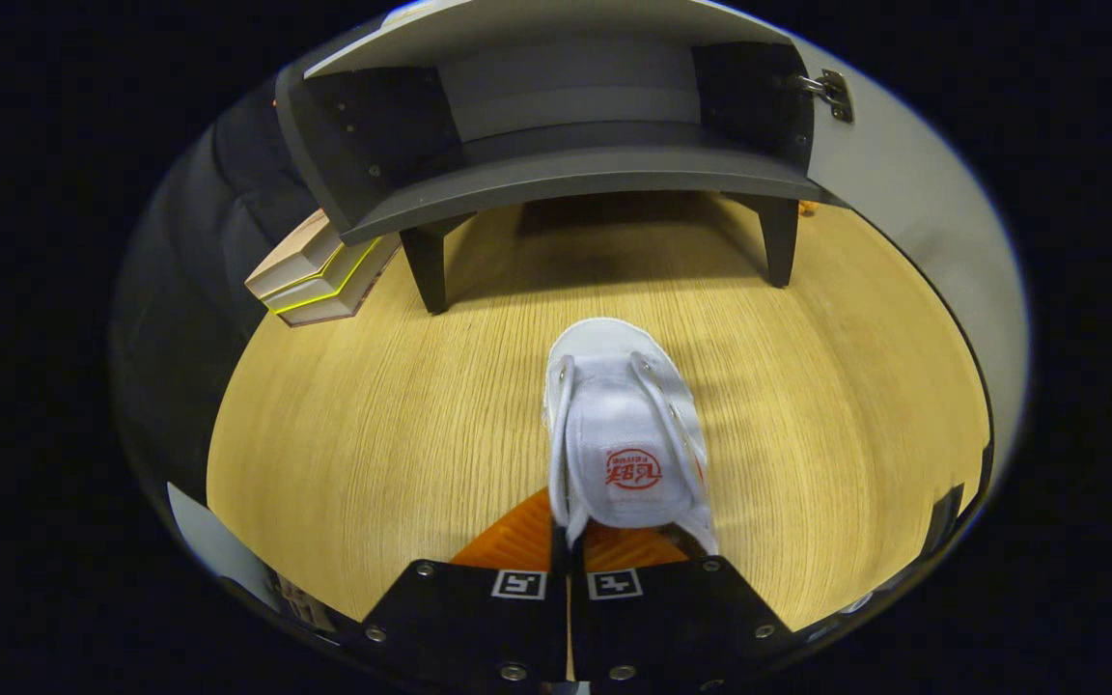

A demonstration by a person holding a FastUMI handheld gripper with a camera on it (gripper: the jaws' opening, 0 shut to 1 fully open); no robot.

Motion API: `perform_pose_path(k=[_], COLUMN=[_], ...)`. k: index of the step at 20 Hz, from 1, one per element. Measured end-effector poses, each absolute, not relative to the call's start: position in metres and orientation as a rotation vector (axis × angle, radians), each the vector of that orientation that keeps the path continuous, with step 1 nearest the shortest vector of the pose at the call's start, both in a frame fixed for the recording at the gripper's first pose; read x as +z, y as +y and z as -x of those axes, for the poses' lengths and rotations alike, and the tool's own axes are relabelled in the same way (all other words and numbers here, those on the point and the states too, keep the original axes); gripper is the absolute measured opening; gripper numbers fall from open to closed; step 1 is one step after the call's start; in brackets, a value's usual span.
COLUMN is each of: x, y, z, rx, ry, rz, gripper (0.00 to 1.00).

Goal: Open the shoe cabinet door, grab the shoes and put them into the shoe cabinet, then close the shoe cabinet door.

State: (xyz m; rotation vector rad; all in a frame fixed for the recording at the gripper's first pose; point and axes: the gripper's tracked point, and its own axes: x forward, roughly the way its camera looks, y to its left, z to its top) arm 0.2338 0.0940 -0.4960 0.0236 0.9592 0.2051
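Step in hand: carrying the shoe to the cabinet. My gripper [570, 541] has its fingers drawn almost together, pinching the rear edge of the white shoe [625, 425]; the shoe points straight ahead of the fingers, toe toward the cabinet [566, 174], over the wooden floor [373, 415]. I cannot tell whether the sole rests on the floor or hangs just above it.

The cabinet door [913, 222] is already swung open to the right, and the dark shelf stands bare.

Next move, as I judge it: lift the toe above the shelf's front lip, then push forward.

Room: bare floor between shoe and cabinet. A stack of books [319, 275] lies beside the cabinet's left leg, so I will keep centred between the legs.
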Motion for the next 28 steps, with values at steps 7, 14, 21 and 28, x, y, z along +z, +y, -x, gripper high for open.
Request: perform_pose_path(k=[7, 14, 21, 28], x=[-0.452, -0.364, -0.248, -0.161], y=[0.100, 0.097, 0.084, 0.087], z=[-0.211, -0.201, -0.216, -0.292], rx=[0.238, 0.244, 0.242, 0.255], ry=[0.897, 0.776, 0.603, 0.447], rz=[0.009, 0.040, 0.072, 0.127], gripper=[0.00, 0.00, 0.00, 0.00])
